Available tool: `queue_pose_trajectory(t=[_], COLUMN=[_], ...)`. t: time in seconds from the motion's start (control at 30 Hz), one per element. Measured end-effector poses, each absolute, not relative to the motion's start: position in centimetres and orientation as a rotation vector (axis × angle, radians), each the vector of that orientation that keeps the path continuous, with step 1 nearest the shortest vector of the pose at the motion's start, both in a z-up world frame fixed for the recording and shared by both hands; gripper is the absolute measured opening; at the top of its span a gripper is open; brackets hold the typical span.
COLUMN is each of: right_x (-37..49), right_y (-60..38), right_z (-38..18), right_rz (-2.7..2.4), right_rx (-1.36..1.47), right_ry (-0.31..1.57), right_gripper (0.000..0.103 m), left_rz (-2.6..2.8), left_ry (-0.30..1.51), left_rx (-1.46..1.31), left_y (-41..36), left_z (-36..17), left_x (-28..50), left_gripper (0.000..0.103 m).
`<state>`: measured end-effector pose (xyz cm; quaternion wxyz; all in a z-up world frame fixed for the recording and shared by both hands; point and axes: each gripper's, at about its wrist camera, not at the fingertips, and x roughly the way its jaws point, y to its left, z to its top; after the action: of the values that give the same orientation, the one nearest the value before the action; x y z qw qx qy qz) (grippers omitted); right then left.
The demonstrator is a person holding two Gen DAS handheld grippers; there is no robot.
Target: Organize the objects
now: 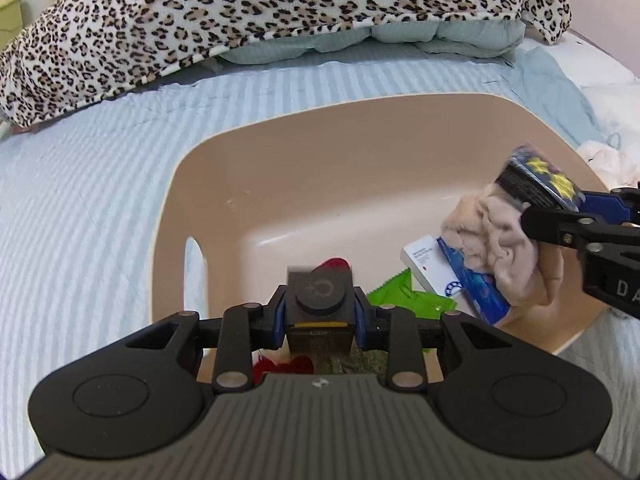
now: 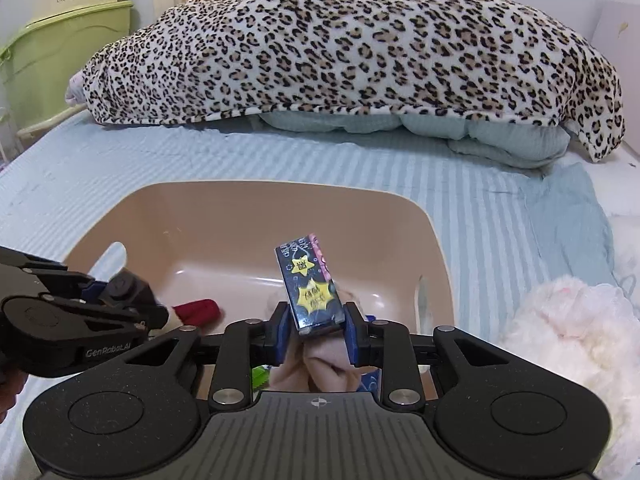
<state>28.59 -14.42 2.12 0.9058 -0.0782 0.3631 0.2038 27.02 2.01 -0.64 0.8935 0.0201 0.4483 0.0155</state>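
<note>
1. I see the left hand-held gripper (image 1: 320, 312) clamped on a dark grey block-shaped device with a round power-symbol button (image 1: 320, 296), held over the near edge of the beige plastic tub with slot handles (image 1: 280, 140)
2. I see the right hand-held gripper (image 2: 315, 330) clamped on a dark blue rectangular packet with yellow star bursts (image 2: 312, 284), tilted upward above the tub interior
3. Inside the tub lie a crumpled beige cloth (image 1: 492, 236), a white-and-blue carton (image 1: 448, 276), a green translucent plastic piece (image 1: 404, 296) and a red item (image 2: 198, 310), partly hidden
4. The tub rests on the light blue striped bed cover (image 1: 80, 200); a leopard-print blanket (image 2: 352, 48) lies beyond it
</note>
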Motion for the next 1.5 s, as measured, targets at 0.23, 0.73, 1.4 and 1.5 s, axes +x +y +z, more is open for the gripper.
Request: queue_pose_trajectory(t=[0.23, 0.73, 1.4, 1.5], right_x=[26.7, 18.8, 8.3, 6.7], right_y=[-15.0, -17.5, -20.2, -20.1], right_z=[4.1, 8.1, 10.1, 10.2], right_rz=[0.41, 0.359, 0.353, 0.354], right_rx=[-0.138, -0.076, -0.005, -0.004], right_ry=[0.729, 0.735, 0.719, 0.713], right_gripper=[0.08, 0.099, 0.102, 0.102], left_rz=[0.038, 0.039, 0.028, 0.016], left_ry=[0.854, 0.847, 0.799, 0.79], left_rx=[0.058, 0.031, 0.021, 0.02], left_y=[1.3, 1.1, 1.0, 0.9], left_z=[2.3, 6.5, 8.9, 9.5], left_x=[24.7, 17.1, 6.4, 4.9], left_gripper=[0.075, 0.077, 0.077, 0.077])
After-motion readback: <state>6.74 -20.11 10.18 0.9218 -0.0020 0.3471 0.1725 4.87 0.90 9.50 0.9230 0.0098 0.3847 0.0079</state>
